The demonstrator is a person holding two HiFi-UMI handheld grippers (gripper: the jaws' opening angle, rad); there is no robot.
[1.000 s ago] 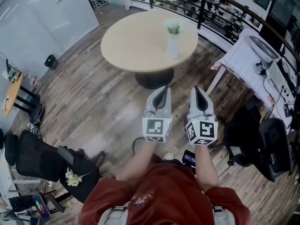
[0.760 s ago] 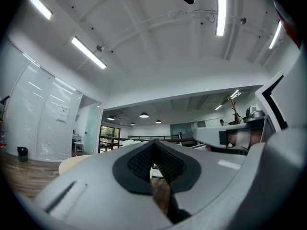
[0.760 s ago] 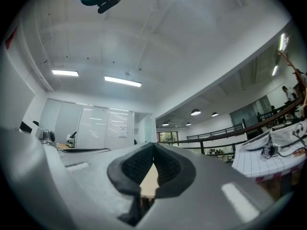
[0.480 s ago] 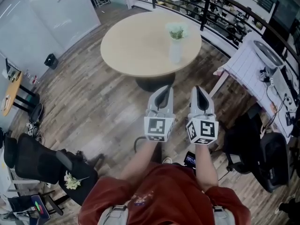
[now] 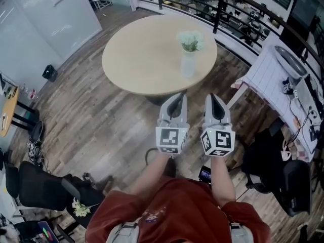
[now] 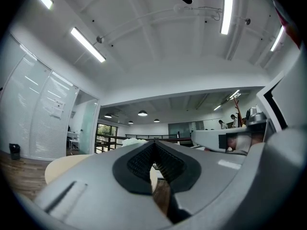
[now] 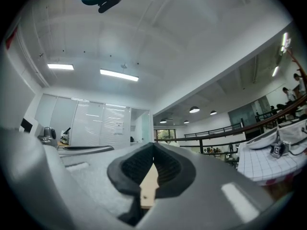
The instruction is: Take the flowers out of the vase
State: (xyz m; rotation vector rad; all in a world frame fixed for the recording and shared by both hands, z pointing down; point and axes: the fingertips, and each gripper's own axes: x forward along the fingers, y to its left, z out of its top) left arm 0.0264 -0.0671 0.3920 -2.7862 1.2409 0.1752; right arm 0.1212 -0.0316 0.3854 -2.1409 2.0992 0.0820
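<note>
Two empty tools close in on a bouquet. The left gripper (image 5: 175,97) and right gripper (image 5: 213,98) sit side by side at centre frame, both clenched tight on nothing. They point up-frame at the round table (image 5: 142,54), apparently because the reach has not yet begun. The flowers (image 5: 190,40) are in the white vase (image 5: 188,65), upright on the table's right side above the grippers and well apart from both. Standing near the rim, the vase looks reachable from the table's edge.

The opaque vase hides the stems, so how deep they sit cannot be told. The tabletop covers most of the table's base, and the marker cubes screen the person's hands. In both gripper views the shut jaws block the middle of the scene and no vase shows. A pale bunch (image 5: 78,207) on a dark chair (image 5: 43,186) at lower left is too small to identify.
</note>
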